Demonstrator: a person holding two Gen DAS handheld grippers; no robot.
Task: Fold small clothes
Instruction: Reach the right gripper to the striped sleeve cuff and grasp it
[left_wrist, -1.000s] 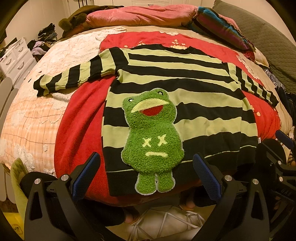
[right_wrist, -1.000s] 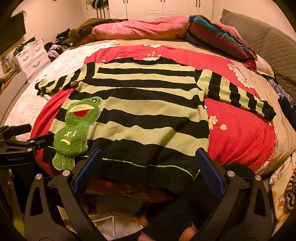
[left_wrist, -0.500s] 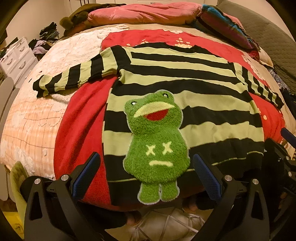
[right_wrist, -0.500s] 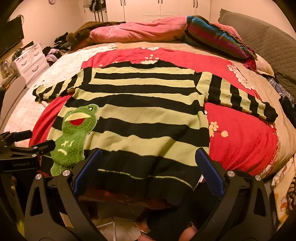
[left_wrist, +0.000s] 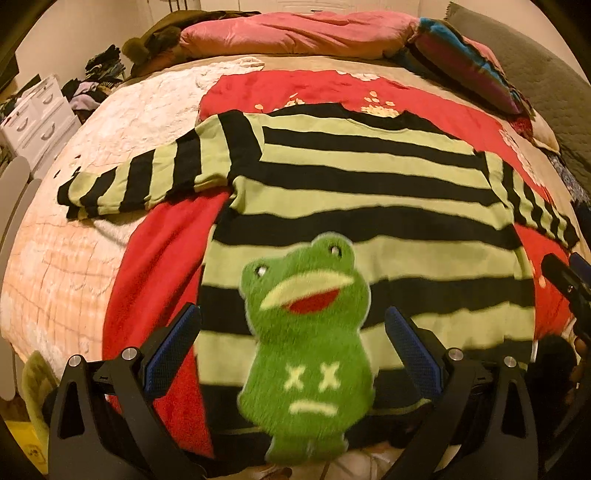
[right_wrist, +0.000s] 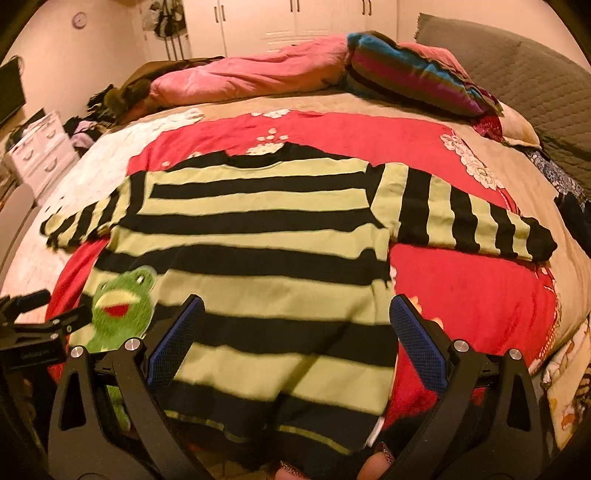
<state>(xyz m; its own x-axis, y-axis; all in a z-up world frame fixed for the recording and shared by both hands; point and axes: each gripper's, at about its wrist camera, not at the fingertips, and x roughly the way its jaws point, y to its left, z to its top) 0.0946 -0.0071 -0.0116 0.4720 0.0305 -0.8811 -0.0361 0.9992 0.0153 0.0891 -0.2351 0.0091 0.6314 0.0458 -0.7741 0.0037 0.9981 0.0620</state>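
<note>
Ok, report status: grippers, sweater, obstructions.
Left gripper and right gripper open, empty, over hem. Sweater flat, unfolded, sleeves spread. Nothing on it.

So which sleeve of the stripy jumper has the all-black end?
The sleeve on the right gripper's side: its cuff is solid black. The other sleeve, on the frog's side, stays striped.

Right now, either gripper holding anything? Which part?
Nothing held. Left gripper and right gripper are both open above the sweater hem, not pinching it.

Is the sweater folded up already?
No, the striped sweater lies flat on the red blanket with both sleeves spread out.
</note>
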